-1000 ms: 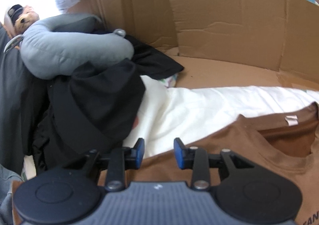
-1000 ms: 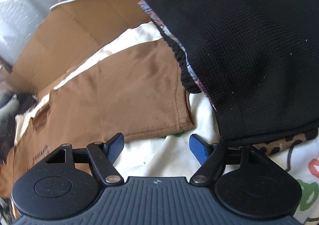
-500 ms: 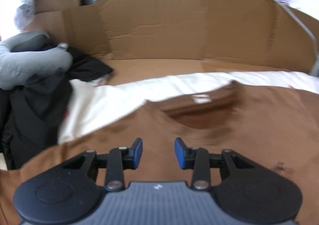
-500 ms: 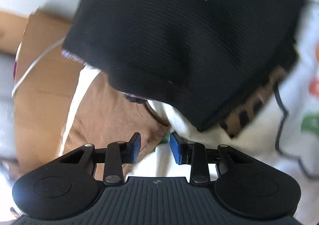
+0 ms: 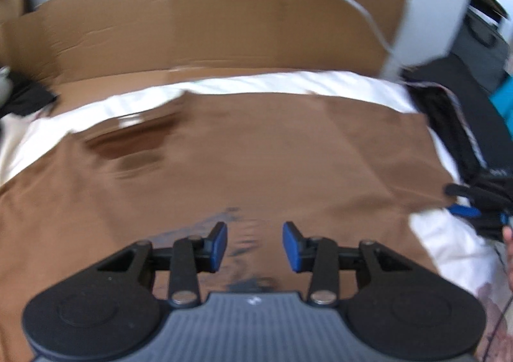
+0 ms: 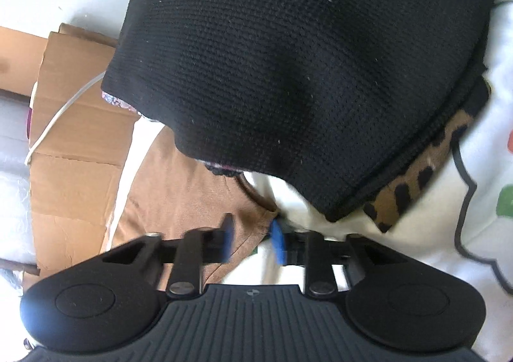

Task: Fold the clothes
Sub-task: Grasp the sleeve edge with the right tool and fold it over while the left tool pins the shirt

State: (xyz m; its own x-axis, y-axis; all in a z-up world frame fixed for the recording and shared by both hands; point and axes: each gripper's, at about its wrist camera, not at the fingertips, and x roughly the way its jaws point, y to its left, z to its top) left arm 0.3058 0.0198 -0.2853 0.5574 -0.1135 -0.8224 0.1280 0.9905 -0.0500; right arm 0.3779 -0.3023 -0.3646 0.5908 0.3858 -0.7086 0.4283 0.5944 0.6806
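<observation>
No text, label or number can be read in either view. The dark print on the brown shirt (image 5: 243,150), just ahead of the left gripper (image 5: 255,246), is smeared by motion blur.

Motion blur is smearing brown shirt (image 5: 243,150) collar; black knit (image 6: 298,73) is hiding leopard-print cloth (image 6: 416,182) mostly.

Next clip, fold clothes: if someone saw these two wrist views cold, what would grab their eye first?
Likely the brown T-shirt, spread flat over a white sheet and filling the left wrist view, with cardboard walling it in behind. In the right wrist view, a folded black knit garment looms over everything, leopard-print fabric peeking from beneath. The right gripper, whose jaws have just been closing, straddles the shirt's corner.
</observation>
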